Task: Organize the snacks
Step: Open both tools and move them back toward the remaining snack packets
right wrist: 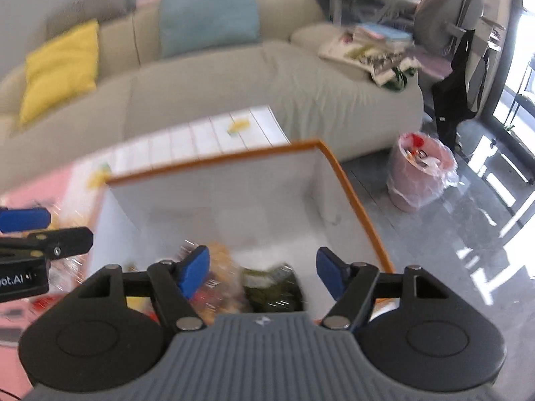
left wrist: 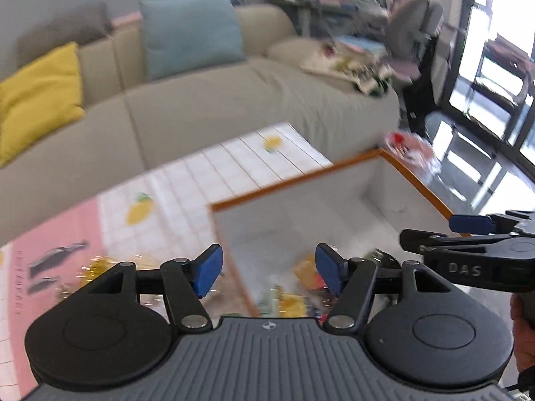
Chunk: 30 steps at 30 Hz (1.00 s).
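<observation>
A white box with an orange rim stands on the table, with blurred snack packets at its bottom: yellow ones and a dark green one. Above the box's near left side my left gripper hangs open, its blue pads apart with nothing between them. Over the near part of the box my right gripper is open too and holds nothing; it also shows at the right edge of the left wrist view as a black gripper. Shiny gold wrappers lie on the table left of the box.
A pink and white tablecloth with lemon prints covers the table. Behind it stands a beige sofa with yellow and teal cushions. A bin with a pink liner is on the floor to the right, near an office chair.
</observation>
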Motion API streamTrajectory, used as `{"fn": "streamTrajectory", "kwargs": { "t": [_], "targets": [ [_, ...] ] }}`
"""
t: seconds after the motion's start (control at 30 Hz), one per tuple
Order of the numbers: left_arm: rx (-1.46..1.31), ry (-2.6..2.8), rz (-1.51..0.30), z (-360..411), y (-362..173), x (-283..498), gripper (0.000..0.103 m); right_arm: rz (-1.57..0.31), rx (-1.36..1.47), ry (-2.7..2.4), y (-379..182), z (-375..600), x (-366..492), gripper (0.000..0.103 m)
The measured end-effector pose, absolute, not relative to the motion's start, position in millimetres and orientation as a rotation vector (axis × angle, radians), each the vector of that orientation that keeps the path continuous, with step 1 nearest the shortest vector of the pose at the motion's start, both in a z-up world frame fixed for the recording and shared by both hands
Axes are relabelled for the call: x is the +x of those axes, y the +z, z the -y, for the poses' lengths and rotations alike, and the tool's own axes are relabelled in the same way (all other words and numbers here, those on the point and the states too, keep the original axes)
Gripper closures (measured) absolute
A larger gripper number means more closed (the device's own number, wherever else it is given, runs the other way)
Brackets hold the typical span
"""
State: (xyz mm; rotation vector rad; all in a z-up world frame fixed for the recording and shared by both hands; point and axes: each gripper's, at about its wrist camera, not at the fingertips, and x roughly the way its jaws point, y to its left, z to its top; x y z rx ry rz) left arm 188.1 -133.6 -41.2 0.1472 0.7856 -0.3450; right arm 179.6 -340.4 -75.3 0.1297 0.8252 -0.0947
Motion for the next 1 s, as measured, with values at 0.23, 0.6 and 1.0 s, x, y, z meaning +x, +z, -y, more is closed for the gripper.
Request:
{"fn": "streamTrajectory", "kwargs": {
  "t": [0.23, 0.6, 1.0],
  "targets": [
    [0.076, -0.246, -0.714, 68, -33, 157, 0.028, -0.701, 0.181, -0.024, -61, 285, 151, 0.028],
    [-0.020, -0.151, -0.741, -32, -60, 122, 0.028, -0.690, 0.150, 0.115, -79, 199, 129, 0.024],
    [-0.034, -0.183, -0.794, -75, -103, 114, 0.028, -0.706, -0.073, 0.242, -114, 125, 125, 0.034]
  ]
}}
